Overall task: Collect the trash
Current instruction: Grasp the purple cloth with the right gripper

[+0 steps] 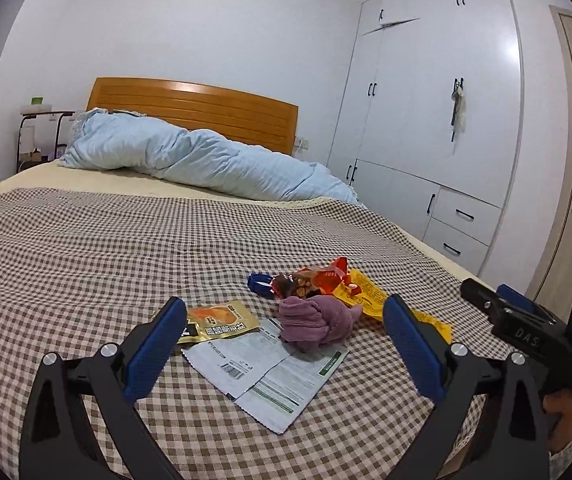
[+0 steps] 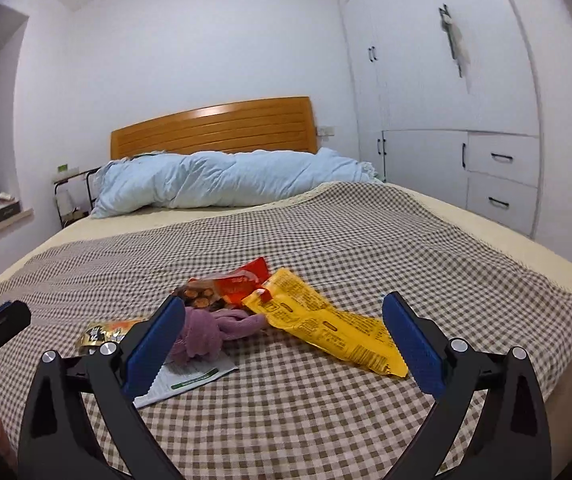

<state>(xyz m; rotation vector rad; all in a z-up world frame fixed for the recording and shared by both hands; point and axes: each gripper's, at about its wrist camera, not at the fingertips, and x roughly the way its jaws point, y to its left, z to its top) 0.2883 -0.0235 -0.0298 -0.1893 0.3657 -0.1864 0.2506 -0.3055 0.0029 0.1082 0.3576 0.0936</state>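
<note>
So the trash sits in a loose cluster on the checked bedspread (image 1: 86,248): a yellow wrapper (image 2: 326,328), a red snack bag (image 2: 238,284), a gold packet (image 1: 222,322) and a flat white pouch (image 1: 270,372), with a purple cloth bundle (image 1: 314,320) on top of the pouch. Both the left gripper (image 1: 282,336) and right gripper (image 2: 282,336) hover just short of it, fingers spread wide and empty, probably lined up for a first grab

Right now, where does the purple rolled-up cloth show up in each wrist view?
Left wrist view: purple cloth lies centre frame, between the open fingers, resting on the white packet.
Right wrist view: purple cloth sits left of centre, partly hidden behind the right gripper's left finger.
Shared landmark: the yellow wrapper lies just right of the cloth in both.
</note>
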